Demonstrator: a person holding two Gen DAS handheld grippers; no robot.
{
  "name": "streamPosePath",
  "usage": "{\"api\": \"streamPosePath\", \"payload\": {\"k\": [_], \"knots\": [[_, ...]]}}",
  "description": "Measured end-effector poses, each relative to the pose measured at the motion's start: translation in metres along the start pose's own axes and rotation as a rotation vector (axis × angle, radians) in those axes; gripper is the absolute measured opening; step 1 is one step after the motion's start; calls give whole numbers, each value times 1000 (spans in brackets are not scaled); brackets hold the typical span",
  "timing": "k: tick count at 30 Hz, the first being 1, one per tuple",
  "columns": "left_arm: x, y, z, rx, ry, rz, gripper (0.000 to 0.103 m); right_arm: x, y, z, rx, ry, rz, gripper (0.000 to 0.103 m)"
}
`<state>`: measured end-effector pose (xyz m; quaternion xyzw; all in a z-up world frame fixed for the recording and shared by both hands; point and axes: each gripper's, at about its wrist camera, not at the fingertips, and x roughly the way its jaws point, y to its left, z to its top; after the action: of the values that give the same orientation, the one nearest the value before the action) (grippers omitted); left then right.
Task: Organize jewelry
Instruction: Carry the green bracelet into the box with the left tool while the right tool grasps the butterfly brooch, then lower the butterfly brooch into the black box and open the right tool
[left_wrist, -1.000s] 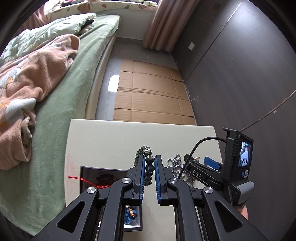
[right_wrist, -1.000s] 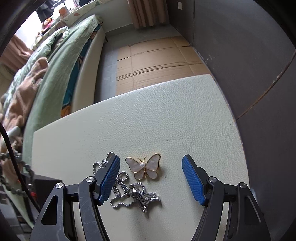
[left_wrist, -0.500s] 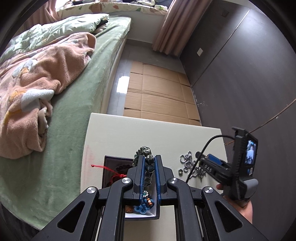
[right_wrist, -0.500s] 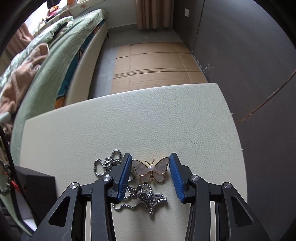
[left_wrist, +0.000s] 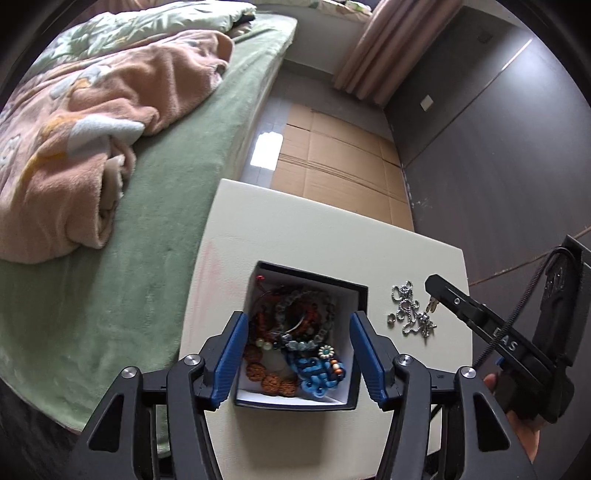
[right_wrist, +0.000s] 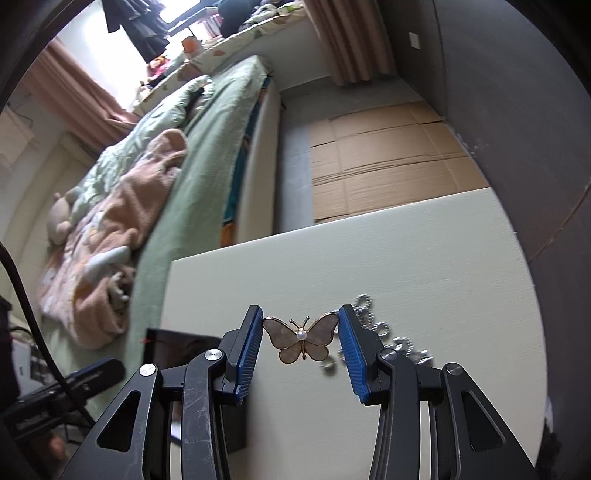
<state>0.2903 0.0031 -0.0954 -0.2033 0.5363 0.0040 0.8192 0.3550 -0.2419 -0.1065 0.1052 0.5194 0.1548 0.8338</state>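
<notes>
Spread jaws mark the left gripper (left_wrist: 297, 350), which hangs over the open box with nothing between its blue pads, while the right gripper's (right_wrist: 301, 341) jaws pinch the butterfly brooch (right_wrist: 302, 338) by its two wingtips, holding it up above the counter. Largest in both views is the bed (left_wrist: 155, 206) with its green cover, running along the left side, and a pink blanket (left_wrist: 92, 122) lies bunched on top of it. Flattened cardboard (left_wrist: 332, 155) covers the floor between the bed and the dark wall. Nearer the cameras, the cream counter (left_wrist: 295, 229) carries the jewelry. On its left part sits the dark box (left_wrist: 360, 295), white inside, and it holds a tangle of pieces: a grey-green bead bracelet (left_wrist: 325, 302) looped near the middle, brown disc beads (left_wrist: 271, 380) along the near left side, and a blue knotted cord piece (left_wrist: 317, 374) at the near right corner. Right of the box, apart from it, a silver ball chain (left_wrist: 410, 310) lies loosely coiled on the counter, with a small silver ring (left_wrist: 390, 319) just beside it. The brooch has pale pearly wings edged in gold and a tiny white pearl at its centre.
</notes>
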Motion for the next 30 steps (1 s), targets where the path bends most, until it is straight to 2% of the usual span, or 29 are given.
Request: {"api": "streamPosePath", "payload": {"k": [8, 17, 18, 20, 22, 26, 30], "knots": [[-22, 25, -5, -39, -42, 7, 59, 3, 40, -10, -24, 25, 193, 43], [-41, 48, -18, -76, -70, 14, 60, 25, 79, -21, -59, 106, 261, 44], [-42, 50, -20, -83, -71, 14, 60, 28, 80, -22, -47, 132, 286, 46], [-43, 52, -22, -91, -72, 12, 61, 30, 80, -25, -25, 148, 299, 73], [-44, 51, -25, -87, -71, 9, 61, 27, 77, -25, -28, 118, 259, 83], [-43, 43, -29, -70, -71, 2, 61, 16, 60, -26, 12, 103, 267, 83], [-41, 24, -31, -34, -80, -7, 61, 3, 38, -28, 21, 88, 223, 83]]}}
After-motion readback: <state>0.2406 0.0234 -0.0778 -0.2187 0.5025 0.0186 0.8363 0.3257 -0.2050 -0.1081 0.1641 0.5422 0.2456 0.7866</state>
